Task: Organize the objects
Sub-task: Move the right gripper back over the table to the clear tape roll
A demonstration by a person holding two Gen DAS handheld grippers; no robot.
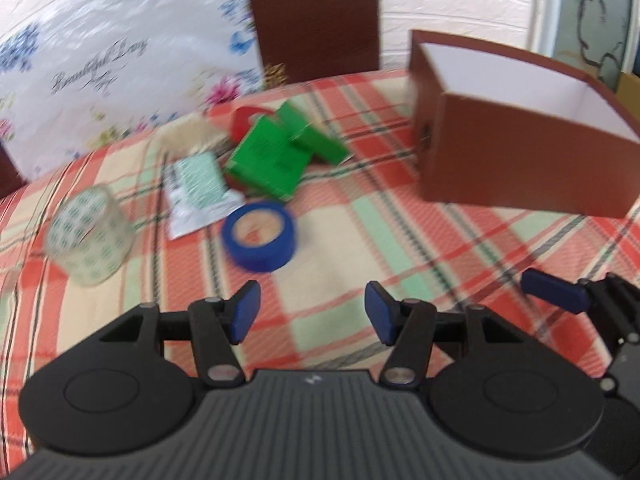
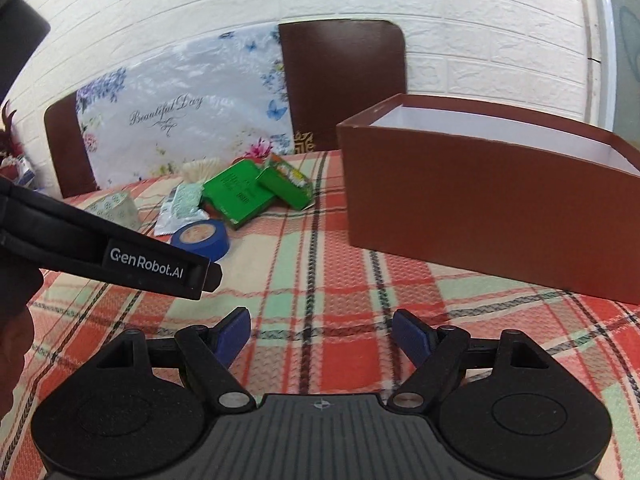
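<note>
Behind the green boxes (image 1: 272, 152), red tape (image 1: 242, 118) sits half-hidden; both grippers' jaws spread, empty.

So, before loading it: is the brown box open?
Open: the brown box has no lid, and its white inner walls show.

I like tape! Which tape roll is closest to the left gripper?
The blue tape roll, lying flat; the clear patterned roll and red roll sit farther away.
</note>
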